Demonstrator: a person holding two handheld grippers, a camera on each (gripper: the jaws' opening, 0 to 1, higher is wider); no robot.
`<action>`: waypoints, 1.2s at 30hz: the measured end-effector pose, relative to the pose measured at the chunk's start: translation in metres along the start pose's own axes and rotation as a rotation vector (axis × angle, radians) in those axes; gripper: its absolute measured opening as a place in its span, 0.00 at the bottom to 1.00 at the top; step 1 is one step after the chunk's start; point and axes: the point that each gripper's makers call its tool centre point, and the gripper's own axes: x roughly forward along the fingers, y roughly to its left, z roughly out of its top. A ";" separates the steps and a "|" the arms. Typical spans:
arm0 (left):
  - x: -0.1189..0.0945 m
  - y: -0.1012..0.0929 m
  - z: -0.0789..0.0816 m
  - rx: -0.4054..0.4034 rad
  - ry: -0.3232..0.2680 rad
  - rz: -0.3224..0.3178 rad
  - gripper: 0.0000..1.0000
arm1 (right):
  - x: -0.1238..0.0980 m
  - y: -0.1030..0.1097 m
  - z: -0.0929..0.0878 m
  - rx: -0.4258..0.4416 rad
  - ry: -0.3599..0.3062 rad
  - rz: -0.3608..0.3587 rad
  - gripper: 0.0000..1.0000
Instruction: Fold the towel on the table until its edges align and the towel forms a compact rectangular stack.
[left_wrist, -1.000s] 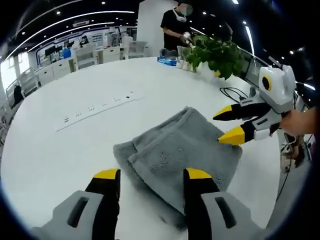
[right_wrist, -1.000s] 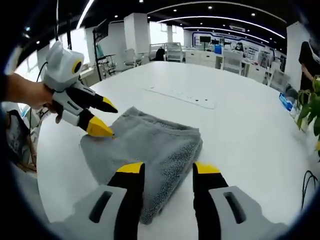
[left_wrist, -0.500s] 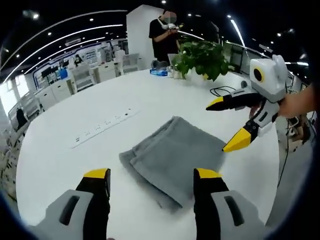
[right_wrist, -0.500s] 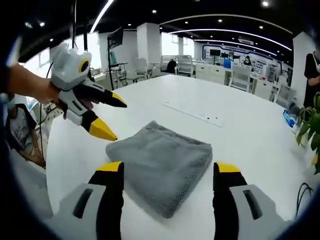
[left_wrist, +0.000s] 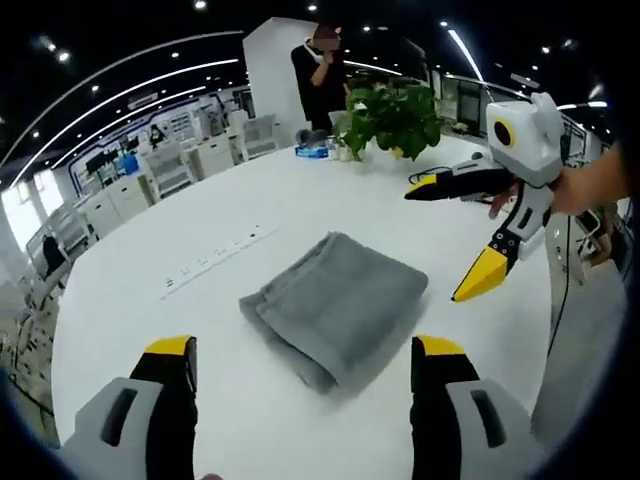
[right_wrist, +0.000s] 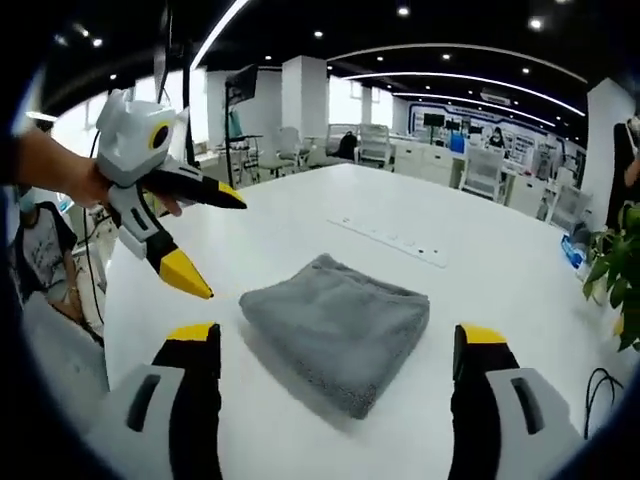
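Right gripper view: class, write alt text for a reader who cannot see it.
A grey towel lies folded into a compact rectangle on a white table, untouched. The right hand-held gripper stands open before it, and the left hand-held gripper hangs open above the table beside it.

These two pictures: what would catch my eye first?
A grey towel, folded into a thick rectangle, lies alone in the middle of a big white table. Around it hang yellow-tipped claws: the left gripper and right gripper, both wide open and clear of the cloth. A leafy plant stands at the table's far edge.
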 end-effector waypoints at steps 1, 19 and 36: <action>-0.004 -0.001 0.000 -0.005 -0.006 0.008 0.94 | -0.003 0.002 -0.001 0.003 0.002 -0.004 0.99; -0.047 -0.024 -0.028 -0.045 -0.014 0.070 0.99 | -0.056 0.022 -0.010 0.036 -0.042 -0.029 0.99; -0.074 -0.039 -0.064 -0.119 -0.081 0.151 0.99 | -0.093 0.039 -0.039 0.066 -0.087 -0.052 0.99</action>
